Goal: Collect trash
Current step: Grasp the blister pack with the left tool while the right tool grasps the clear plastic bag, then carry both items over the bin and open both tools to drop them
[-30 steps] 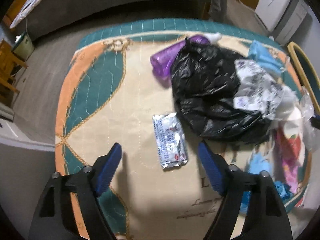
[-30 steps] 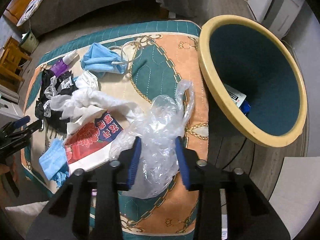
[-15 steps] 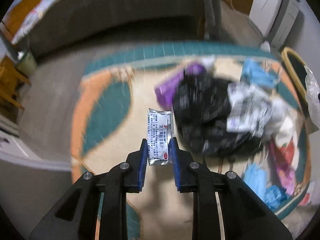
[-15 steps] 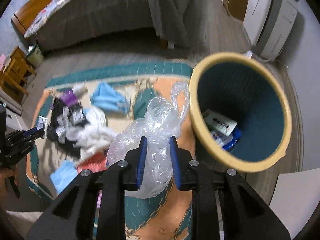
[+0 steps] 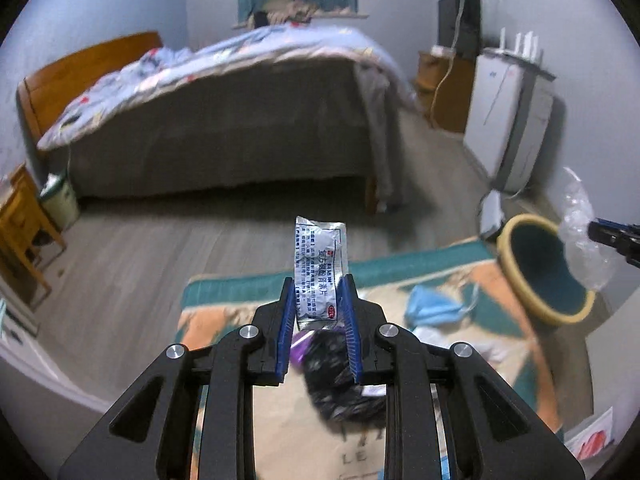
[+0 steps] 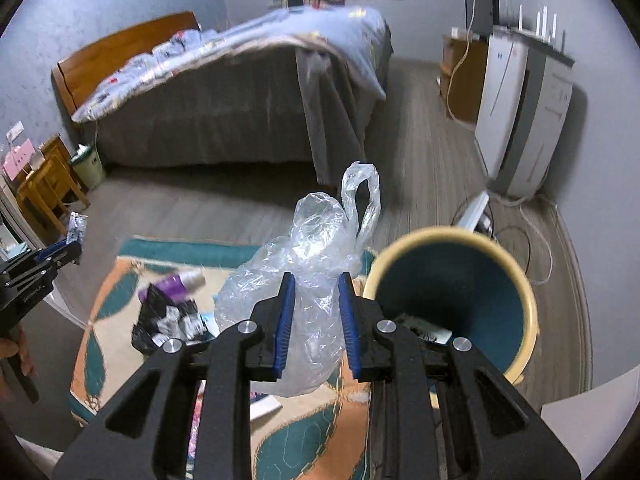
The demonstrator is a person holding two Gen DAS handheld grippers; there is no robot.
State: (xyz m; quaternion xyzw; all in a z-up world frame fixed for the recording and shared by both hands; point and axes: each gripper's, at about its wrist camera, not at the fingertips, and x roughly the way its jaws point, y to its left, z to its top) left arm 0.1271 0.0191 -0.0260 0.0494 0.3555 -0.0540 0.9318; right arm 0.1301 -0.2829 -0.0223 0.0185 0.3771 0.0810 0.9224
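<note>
Gripping silver printed sachet (image 5: 319,272) upright; crumpled clear plastic bag (image 6: 308,280) pinched.

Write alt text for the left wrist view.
The left gripper holds a silver foil sachet upright above a rug strewn with trash. To the right stands a yellow-rimmed bin; a bed fills the background.

Dim, bluish indoor light; bkgd motion-blurred; heavy fisheye bend w/ dark corner vignette.

My rug (image 6: 344,432) on floor (image 6: 424,168): black bag (image 6: 160,320), purple bottle (image 6: 180,282), mask (image 5: 436,308); bin (image 6: 516,280) at right edge.
</note>
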